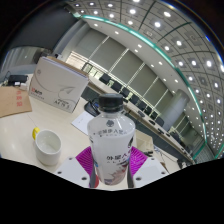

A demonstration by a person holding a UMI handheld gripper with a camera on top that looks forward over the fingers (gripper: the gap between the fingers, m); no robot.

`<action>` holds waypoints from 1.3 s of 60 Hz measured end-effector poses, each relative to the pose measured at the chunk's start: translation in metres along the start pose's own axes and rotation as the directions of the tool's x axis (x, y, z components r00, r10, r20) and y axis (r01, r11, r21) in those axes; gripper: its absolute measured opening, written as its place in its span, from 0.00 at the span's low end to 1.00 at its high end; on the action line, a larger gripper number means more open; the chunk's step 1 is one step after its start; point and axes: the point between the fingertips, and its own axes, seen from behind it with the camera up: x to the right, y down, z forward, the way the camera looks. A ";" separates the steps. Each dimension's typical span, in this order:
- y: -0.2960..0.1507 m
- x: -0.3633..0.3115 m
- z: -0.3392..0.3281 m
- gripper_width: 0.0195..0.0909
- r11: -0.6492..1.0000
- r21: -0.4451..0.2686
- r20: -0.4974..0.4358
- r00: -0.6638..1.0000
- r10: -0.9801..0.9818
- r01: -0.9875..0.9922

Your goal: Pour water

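Here, nearest you, your gripper is clamped on a clear water bottle with a black cap, pink pads pressing both its sides, while a white cup sits just left on the pale table, and a white box stands beyond.

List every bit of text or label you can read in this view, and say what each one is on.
None can be read with certainty.
Bottle between the hand-held gripper's fingers: dark print on its label, too small to read.
White box beyond the cup: faint line markings, no legible words.
Brown cardboard box beside it: a pale label, unreadable.
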 end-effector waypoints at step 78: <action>0.057 -0.039 -0.147 0.93 0.775 -0.329 0.006 0.820 0.572 -0.539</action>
